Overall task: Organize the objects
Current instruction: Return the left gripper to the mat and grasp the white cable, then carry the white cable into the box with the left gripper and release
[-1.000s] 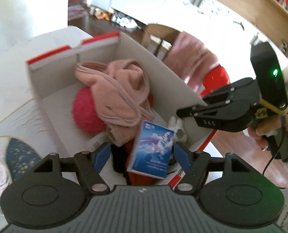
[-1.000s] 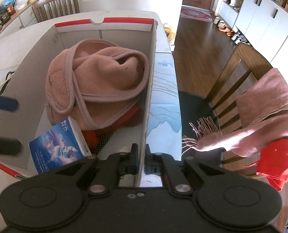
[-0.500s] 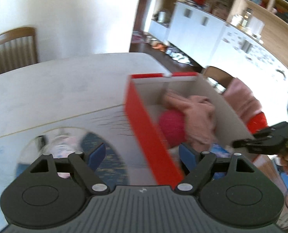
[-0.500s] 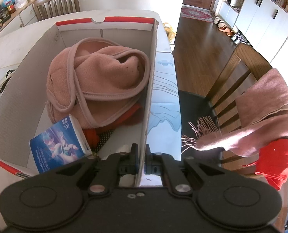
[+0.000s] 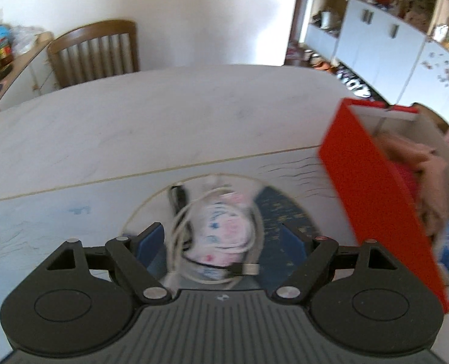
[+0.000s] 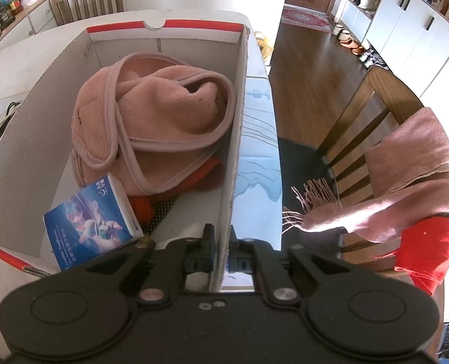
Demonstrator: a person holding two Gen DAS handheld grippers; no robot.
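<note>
The left gripper (image 5: 224, 241) gapes wide and empty above a patterned white cloth bundle (image 5: 224, 230) ringed by a white cable (image 5: 179, 230). The right gripper (image 6: 222, 244) pinches the near right wall of the red-and-white cardboard box (image 6: 236, 139), holding a pink fleece (image 6: 151, 121) and blue packet (image 6: 88, 221). A second ago the left gripper was over the box; now the box is at its right.
</note>
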